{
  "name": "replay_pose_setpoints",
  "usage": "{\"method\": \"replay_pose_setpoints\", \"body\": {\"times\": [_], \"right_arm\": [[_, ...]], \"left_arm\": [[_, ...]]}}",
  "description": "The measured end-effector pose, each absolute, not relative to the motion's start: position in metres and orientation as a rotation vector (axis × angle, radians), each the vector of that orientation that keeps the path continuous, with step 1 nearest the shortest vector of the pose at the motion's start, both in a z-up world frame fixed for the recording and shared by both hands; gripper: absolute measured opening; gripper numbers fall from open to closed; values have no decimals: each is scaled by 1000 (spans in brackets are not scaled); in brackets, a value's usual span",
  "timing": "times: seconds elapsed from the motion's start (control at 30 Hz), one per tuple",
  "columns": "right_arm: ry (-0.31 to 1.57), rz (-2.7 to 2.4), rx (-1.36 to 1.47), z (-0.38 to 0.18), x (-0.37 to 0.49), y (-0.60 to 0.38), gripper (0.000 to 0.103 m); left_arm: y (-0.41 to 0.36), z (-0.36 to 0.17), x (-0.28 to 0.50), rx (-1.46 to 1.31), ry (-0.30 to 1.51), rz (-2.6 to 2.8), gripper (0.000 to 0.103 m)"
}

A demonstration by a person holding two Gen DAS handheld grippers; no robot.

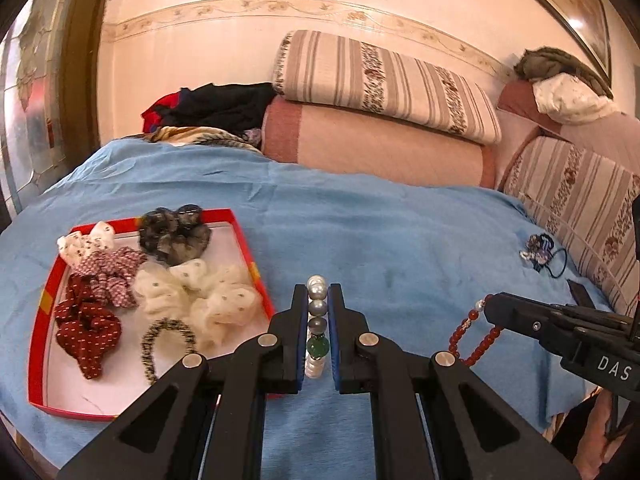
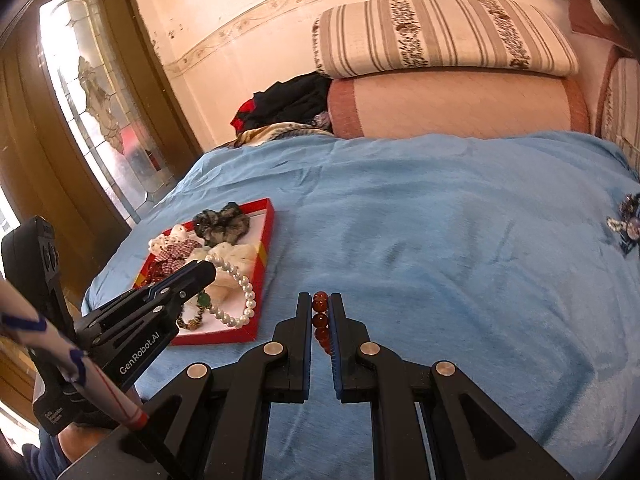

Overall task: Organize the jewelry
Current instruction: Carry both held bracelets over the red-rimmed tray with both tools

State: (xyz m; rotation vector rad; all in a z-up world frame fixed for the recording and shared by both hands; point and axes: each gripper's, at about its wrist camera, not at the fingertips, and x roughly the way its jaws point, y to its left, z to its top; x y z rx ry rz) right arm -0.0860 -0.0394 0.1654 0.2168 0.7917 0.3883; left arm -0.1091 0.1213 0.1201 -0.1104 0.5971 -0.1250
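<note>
The pearl bracelet (image 1: 317, 326) sits clamped in your left tool (image 1: 318, 292), whose jaws are pressed together on its strand of white and grey pearls and one green bead; from the right wrist view it hangs as a loop (image 2: 236, 292) in front of the red tray (image 2: 262, 258). Your right tool (image 2: 320, 300) is likewise closed tight on the red bead bracelet (image 2: 321, 322), and from the left wrist view that strand (image 1: 478, 338) dangles under the tool's tip above the blue bedspread (image 1: 360, 232). Most of each bracelet is hidden between the jaws in its own camera. The red tray (image 1: 40, 308) lies on the bedspread at the left and holds scrunchies: a dark red one (image 1: 86, 328), cream ones (image 1: 200, 296), a grey one (image 1: 174, 232), and a thin striped hair tie (image 1: 166, 338). Far right on the bedspread lies a small ornament (image 1: 536, 250), too blurred to identify.
</note>
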Motion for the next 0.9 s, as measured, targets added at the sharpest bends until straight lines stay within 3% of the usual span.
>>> {"method": "replay_pose_setpoints", "body": {"times": [0.53,0.9], "right_arm": [[784,567,161,186,-54,55,9],[848,684,151,166,-29,129,9]], "left_arm": [[215,124,-111,-228,586,76,9],[266,108,-111,-242,642,240,9]]}}
